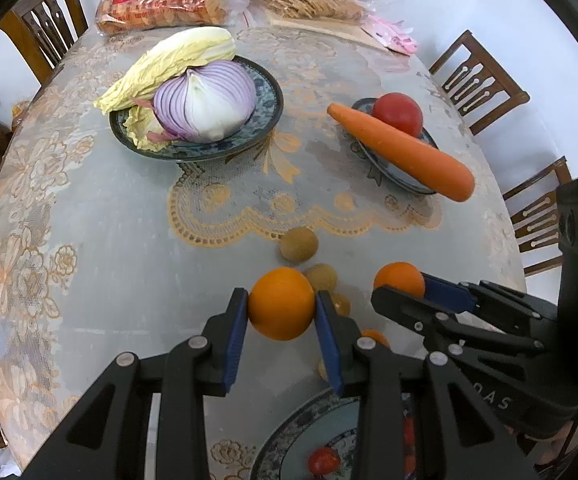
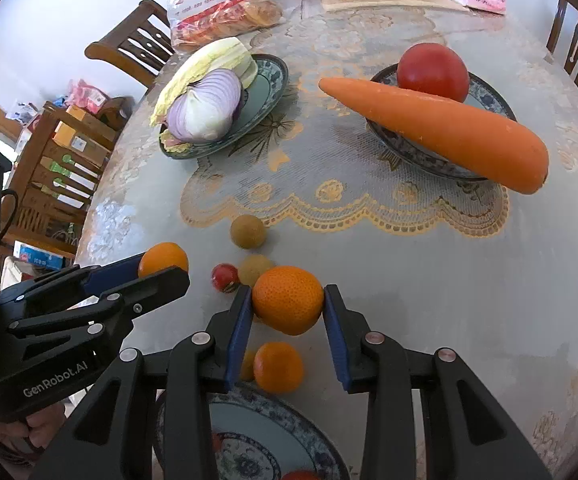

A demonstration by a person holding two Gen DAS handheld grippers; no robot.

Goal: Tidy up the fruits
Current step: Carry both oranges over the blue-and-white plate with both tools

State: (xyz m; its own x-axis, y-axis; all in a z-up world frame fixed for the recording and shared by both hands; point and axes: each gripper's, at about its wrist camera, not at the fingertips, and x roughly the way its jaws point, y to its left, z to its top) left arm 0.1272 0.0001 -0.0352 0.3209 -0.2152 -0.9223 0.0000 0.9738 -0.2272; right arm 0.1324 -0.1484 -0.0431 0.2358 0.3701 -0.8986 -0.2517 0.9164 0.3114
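on the far plate (image 2: pixel 489 100) lie carrot (image 2: pixel 441 128) and tomato (image 2: pixel 433 72); both tongs (image 1: pixel 281 306) (image 2: pixel 287 304) clamp oranges (image 1: pixel 281 302) (image 2: pixel 288 299).

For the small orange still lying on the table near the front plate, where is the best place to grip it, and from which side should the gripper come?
Grip the loose orange across its widest middle, coming straight down from above. It is round, so any pair of opposite sides works, but the front plate lies close beside it and a small yellowish fruit seems to touch its left, so set the fingers where there is bare cloth.
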